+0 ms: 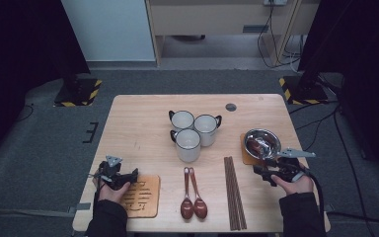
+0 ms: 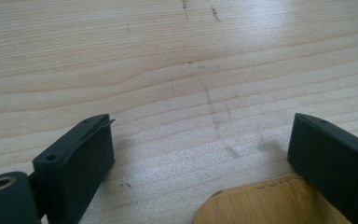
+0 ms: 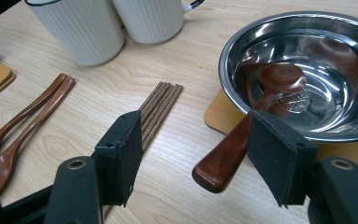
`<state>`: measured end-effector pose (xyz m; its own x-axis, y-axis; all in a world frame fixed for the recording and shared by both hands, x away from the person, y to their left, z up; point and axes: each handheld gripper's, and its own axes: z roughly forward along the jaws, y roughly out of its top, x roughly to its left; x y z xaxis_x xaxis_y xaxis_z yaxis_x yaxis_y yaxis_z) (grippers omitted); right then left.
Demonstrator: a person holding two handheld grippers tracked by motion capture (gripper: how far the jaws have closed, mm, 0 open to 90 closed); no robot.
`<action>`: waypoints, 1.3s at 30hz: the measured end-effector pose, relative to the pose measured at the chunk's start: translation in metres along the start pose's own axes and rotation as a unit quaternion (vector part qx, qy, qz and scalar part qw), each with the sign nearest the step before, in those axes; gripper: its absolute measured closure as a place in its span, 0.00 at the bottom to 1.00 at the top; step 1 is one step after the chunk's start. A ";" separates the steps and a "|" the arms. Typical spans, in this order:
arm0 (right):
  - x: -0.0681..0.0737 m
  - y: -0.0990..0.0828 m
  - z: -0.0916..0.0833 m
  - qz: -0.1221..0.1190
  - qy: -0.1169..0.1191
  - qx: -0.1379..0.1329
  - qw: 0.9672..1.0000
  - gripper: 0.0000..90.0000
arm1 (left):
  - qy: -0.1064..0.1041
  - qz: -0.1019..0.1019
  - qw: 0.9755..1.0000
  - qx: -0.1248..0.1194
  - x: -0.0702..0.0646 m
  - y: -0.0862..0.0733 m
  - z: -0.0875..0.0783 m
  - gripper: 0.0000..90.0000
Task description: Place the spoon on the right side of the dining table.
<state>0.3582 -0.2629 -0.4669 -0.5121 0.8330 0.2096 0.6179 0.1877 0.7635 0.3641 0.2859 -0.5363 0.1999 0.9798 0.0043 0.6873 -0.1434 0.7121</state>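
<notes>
The right tongs [image 3: 191, 154] stand spread, the wooden spoon's [image 3: 261, 107] handle end between them, touching neither pad as far as shows. Its bowl rests in the steel bowl [image 3: 242, 42], cut off at right. Left tongs [image 2: 200, 154] spread over bare table [image 2: 177, 70].

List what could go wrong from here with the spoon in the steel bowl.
1. The wooden spoon leans on the rim of the steel bowl, its handle jutting out between the open jaws of the right gripper; a nudge from the right jaw could tip it out or tilt the bowl.
2. The bowl sits on a small wooden mat and overhangs it, so it might slide off.
3. The chopsticks lie close by the left jaw and could get scattered.
</notes>
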 end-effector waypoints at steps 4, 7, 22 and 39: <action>0.000 -0.001 0.002 -0.002 -0.002 0.003 1.000 0.40 | 0.000 0.000 1.000 0.000 0.000 0.000 0.000 0.07; 0.000 0.000 0.000 -0.002 -0.004 -0.002 1.000 0.40 | 0.000 0.000 1.000 0.000 0.000 0.000 0.000 0.07; 0.007 0.011 -0.011 -0.009 -0.007 -0.053 0.999 0.43 | 0.000 0.000 1.000 0.000 0.000 0.000 0.000 0.07; 0.038 0.018 -0.004 -0.039 0.018 -0.054 0.998 0.49 | 0.000 0.000 1.000 0.000 0.000 0.000 0.000 0.07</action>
<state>0.3471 -0.2304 -0.4429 -0.5793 0.7978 0.1673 0.5079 0.1927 0.8396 0.3641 0.2860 -0.5363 0.2005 0.9797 0.0039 0.6874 -0.1435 0.7120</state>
